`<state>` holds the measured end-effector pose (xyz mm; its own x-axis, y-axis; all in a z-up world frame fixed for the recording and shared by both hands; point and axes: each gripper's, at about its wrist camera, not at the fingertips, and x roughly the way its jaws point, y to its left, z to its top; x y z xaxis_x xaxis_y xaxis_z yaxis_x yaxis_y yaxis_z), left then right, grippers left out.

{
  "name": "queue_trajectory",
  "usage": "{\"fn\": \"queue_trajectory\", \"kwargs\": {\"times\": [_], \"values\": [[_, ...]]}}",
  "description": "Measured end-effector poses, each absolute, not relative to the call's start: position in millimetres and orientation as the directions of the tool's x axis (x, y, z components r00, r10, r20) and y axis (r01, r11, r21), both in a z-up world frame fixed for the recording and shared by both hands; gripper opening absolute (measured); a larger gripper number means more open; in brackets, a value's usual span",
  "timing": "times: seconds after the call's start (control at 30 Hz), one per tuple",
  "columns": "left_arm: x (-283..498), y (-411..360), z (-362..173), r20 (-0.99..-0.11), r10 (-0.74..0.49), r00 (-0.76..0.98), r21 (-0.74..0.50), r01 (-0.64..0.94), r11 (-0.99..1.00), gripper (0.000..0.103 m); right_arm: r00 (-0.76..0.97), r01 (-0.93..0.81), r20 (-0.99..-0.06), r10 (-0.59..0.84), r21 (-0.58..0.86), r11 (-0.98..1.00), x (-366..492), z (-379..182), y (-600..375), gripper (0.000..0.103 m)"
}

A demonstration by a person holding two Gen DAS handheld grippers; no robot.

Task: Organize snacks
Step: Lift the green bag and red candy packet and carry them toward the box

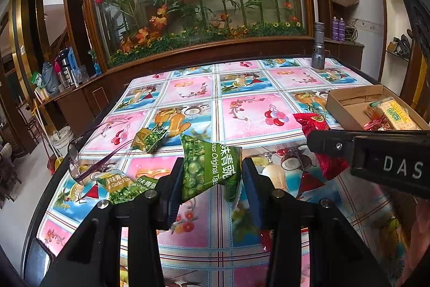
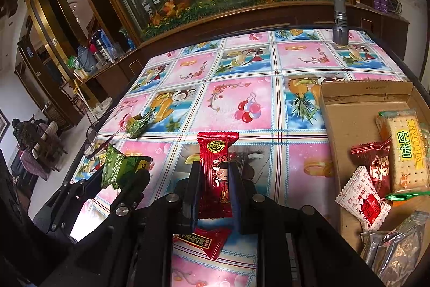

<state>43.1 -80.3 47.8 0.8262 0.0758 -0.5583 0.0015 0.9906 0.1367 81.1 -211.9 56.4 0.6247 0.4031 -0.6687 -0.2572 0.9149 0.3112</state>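
In the left wrist view my left gripper [image 1: 212, 179] is shut on a green pea packet [image 1: 208, 166], held above the patterned tablecloth [image 1: 242, 88]. My right gripper [image 1: 317, 144] reaches in from the right with a red candy packet [image 1: 313, 123] in it. The right wrist view shows that right gripper [image 2: 216, 179] shut on the upright red candy packet [image 2: 217, 166]. At left there, the left gripper [image 2: 121, 174] holds the green pea packet [image 2: 114, 168]. A cardboard box [image 2: 330, 109] at right holds a cracker pack [image 2: 405, 152] and other snacks.
Loose green packets [image 1: 149, 139] [image 1: 126, 187] and another red packet [image 2: 204, 241] lie on the cloth. Glasses [image 1: 80, 160] rest near the left table edge. A grey flashlight [image 1: 319, 45] stands at the far right corner. A wooden-framed glass flower display rises behind the table.
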Motion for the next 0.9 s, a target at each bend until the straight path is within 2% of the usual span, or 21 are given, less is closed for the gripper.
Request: {"fn": "queue_trajectory", "kwargs": {"times": [0.47, 0.9], "values": [[43.2, -80.8, 47.5, -0.558, 0.078, 0.826, 0.138, 0.0, 0.99, 0.041, 0.625, -0.256, -0.663, 0.412, 0.324, 0.911, 80.3, 59.7, -215.1, 0.021], [43.6, -81.1, 47.3, -0.559, 0.078, 0.826, 0.138, 0.0, 0.99, 0.041, 0.663, -0.207, -0.618, 0.422, 0.39, 0.897, 78.0, 72.6, -248.9, 0.021]]}}
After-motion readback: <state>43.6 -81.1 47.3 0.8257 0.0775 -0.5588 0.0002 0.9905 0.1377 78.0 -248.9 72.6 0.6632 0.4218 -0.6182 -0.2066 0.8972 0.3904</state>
